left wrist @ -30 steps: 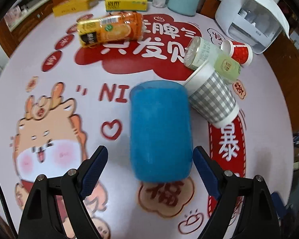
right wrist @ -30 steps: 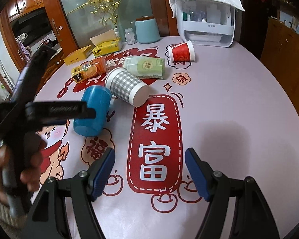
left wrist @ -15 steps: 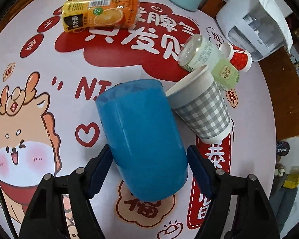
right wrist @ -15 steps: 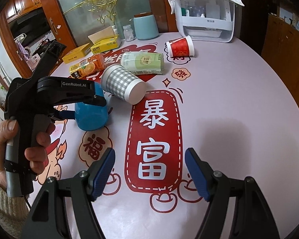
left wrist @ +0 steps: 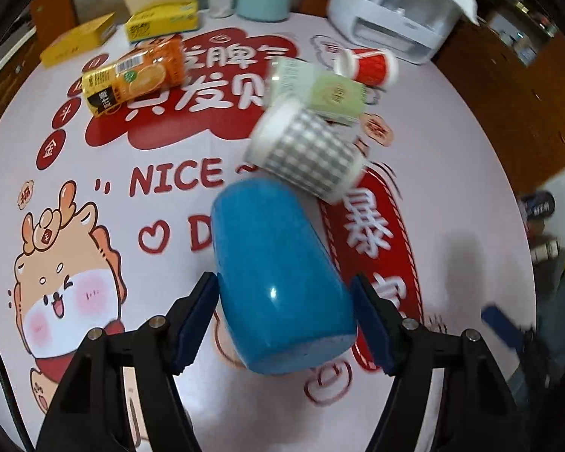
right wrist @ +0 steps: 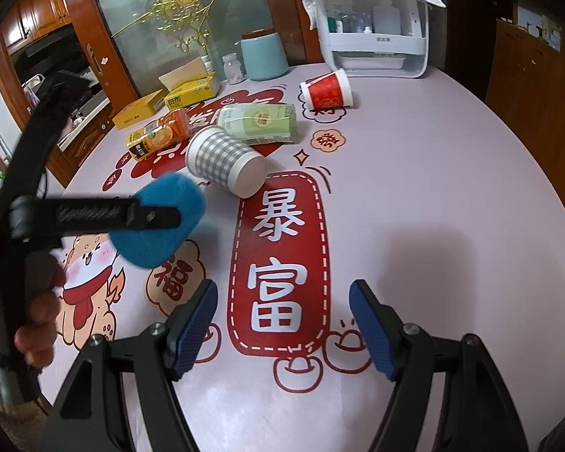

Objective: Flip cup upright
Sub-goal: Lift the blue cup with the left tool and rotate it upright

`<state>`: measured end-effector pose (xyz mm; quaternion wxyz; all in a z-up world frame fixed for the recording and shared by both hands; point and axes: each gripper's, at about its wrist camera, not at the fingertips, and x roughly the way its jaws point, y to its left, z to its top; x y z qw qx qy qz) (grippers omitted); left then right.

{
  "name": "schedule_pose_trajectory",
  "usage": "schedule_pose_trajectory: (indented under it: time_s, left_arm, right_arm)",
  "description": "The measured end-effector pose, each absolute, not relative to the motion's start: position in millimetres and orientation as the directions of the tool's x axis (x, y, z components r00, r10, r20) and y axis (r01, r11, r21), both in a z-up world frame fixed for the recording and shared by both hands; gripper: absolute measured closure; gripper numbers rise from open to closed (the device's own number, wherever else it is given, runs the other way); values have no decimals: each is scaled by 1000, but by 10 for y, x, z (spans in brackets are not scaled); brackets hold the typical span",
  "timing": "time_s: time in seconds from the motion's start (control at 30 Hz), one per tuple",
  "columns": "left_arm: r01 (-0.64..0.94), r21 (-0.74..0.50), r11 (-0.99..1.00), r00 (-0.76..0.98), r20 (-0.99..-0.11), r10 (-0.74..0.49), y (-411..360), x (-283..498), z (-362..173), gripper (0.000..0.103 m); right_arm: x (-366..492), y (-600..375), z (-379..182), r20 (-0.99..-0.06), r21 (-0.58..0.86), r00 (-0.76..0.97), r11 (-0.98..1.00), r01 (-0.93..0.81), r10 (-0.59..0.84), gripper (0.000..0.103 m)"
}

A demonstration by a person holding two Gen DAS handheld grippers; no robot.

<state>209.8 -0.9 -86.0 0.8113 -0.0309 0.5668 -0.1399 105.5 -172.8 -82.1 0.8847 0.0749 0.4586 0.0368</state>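
Observation:
A blue cup (left wrist: 278,278) sits between the pads of my left gripper (left wrist: 284,320), which is shut on its lower part; the cup tilts away from the camera, lifted off the table. It also shows in the right wrist view (right wrist: 162,226), held by the left gripper (right wrist: 94,214) above the tablecloth. My right gripper (right wrist: 282,324) is open and empty over the red panel near the table's front.
A grey checked paper cup (left wrist: 309,154) lies on its side just beyond the blue cup. A green bottle (left wrist: 320,90), a red paper cup (left wrist: 369,66) and an orange drink pack (left wrist: 132,75) lie further back. Yellow boxes, a teal canister and a white appliance (right wrist: 373,30) stand at the far edge.
My left gripper has closed on the blue cup and lifted it off the table, tilting it. The right gripper has not moved.

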Motion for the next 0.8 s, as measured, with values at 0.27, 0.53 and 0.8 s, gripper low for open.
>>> schedule_pose_trajectory:
  time_s: [0.27,0.53,0.8]
  left_arm:
    - [231,-244,942,307,-900,-309,-102,1528,-828,35]
    - [222,-283,933,280,-898,-339,-169,1093,-1045,36]
    - [202,-303,931,309,-883,-354,-155,963,-1058,36]
  right_arm:
    - [907,-1855,-751,-799,169,589,985,32,118,30]
    - [786,-1843,-769,-810,160,576,987,30,114,30]
    - [704,-1804,-716,-806,152,581,988,21,111,30]
